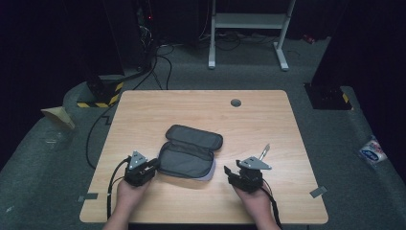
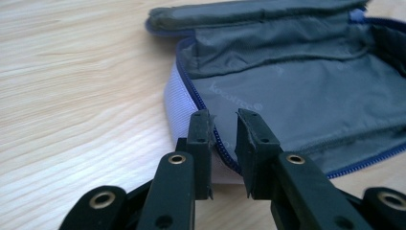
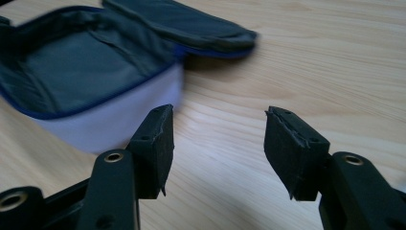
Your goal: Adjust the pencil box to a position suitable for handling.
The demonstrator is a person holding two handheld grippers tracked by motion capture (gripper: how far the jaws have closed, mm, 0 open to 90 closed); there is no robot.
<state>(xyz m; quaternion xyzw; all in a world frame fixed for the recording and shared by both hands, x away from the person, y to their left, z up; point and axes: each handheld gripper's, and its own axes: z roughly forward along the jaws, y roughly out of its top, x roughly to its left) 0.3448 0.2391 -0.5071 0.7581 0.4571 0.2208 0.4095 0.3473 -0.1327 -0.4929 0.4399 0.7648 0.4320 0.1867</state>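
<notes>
Dark floor and black drapes surround a light wooden table [image 1: 143, 120] with a small grey round cap [image 1: 235, 102] set near its far edge; a white metal stand [image 1: 249, 21] rises on the floor beyond it, and black cables [image 1: 160, 60] trail off at the far left. At the left, the person's left hand [image 1: 125, 191] holds the left gripper [image 1: 154, 164], which reaches in to the left end of an open soft pouch of grey fabric with a pale lilac outside and a blue zip [image 1: 189, 152]. In the left gripper view the two black jaws straddle the pouch's near wall [image 2: 179, 103] and blue zip edge [image 2: 221, 143], drawn close together and pinching that rim between their pads. The pouch lies in the middle of the table's near half, its lid [image 1: 195, 135] folded back toward the far side and its grey lining [image 2: 306, 96] facing up. At the right, the right hand [image 1: 253, 199] holds the right gripper [image 1: 229, 171] just beside the pouch's right end, not touching it. In the right gripper view its jaws stand part-way apart over bare wood, nothing between them, with the pouch [image 3: 86, 91] off to their left.
</notes>
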